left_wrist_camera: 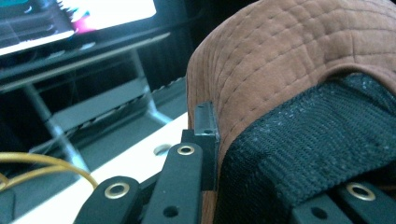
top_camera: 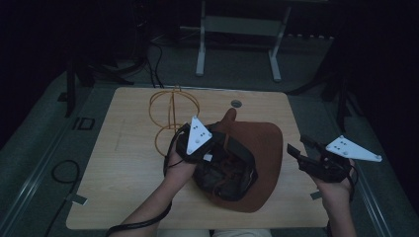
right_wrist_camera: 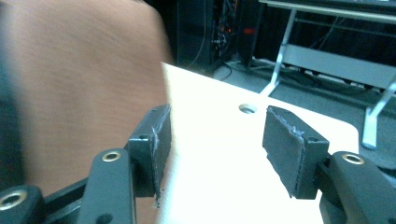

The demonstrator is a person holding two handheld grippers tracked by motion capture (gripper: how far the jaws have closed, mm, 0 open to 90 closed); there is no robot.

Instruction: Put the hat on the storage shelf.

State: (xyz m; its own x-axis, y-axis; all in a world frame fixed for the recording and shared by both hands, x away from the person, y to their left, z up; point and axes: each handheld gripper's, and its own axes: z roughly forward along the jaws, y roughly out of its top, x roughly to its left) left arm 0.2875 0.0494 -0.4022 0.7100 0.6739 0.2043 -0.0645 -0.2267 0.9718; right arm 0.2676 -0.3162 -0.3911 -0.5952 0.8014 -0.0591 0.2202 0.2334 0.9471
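Left tool (top_camera: 210,140) pinches the brim of the brown suede cap with black mesh lining (top_camera: 257,148), upturned on the pale wooden counter (top_camera: 128,163). Right tool (top_camera: 301,150) hangs spread and empty beside it. Next, likely carrying the cap to the gold wire stand (top_camera: 173,116).

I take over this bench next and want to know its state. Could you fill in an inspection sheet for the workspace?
Surface: light wooden table with a round grommet hole near its far edge.
Job's things: brown hat, turned underside up, black lining showing.
Clutter: gold wire stand at the far left of the table.
Grippers: left gripper shut on the hat's edge; right gripper open, nothing between its jaws, beside the hat.
Cables: a black cable loops on the floor to the left.
Surroundings: dim room; grey metal frame beyond the table.
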